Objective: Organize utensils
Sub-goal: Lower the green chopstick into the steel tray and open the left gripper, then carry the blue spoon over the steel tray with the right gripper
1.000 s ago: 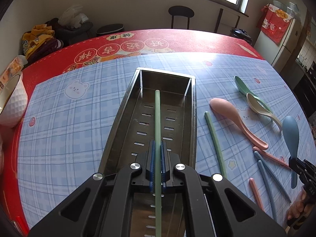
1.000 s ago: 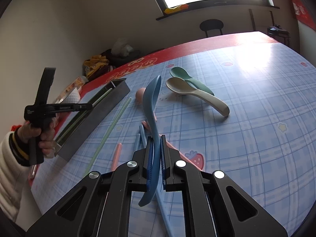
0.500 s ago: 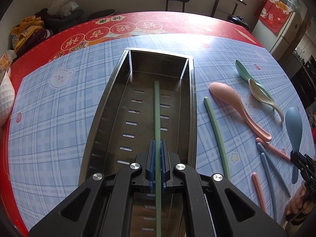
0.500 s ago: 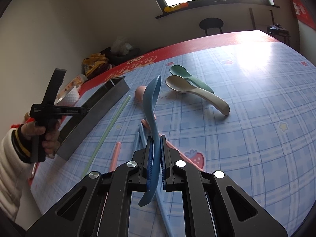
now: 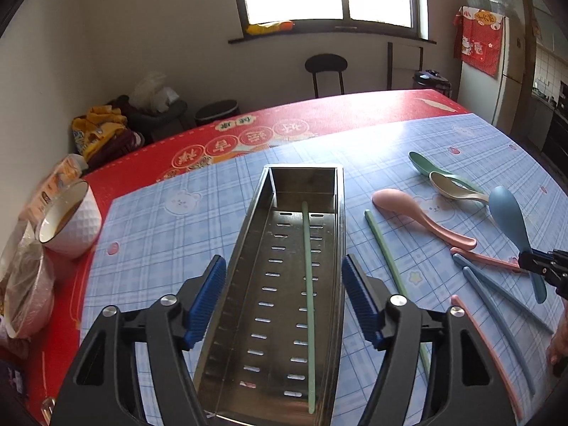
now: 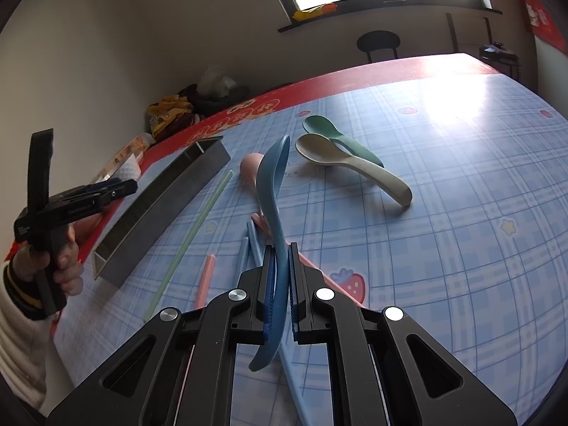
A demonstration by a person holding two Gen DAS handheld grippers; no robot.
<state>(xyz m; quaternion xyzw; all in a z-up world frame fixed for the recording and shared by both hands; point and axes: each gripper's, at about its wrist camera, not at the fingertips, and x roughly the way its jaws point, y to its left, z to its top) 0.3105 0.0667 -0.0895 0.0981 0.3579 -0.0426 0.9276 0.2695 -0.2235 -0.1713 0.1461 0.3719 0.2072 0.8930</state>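
Left wrist view: our left gripper (image 5: pixel 284 300) has its fingers wide apart above the metal tray (image 5: pixel 248 248). One green chopstick (image 5: pixel 308 284) lies inside, along the tray's length. Its twin (image 5: pixel 385 248) lies on the table (image 5: pixel 159 241) just beside the tray's right wall, nearly parallel, so we judge the left gripper nearer to it.

Right wrist view: our right gripper (image 6: pixel 280 284) is clamped on the blue spoon (image 6: pixel 271 191), bowl pointing forward, above the chopsticks. The tray lies to its left.
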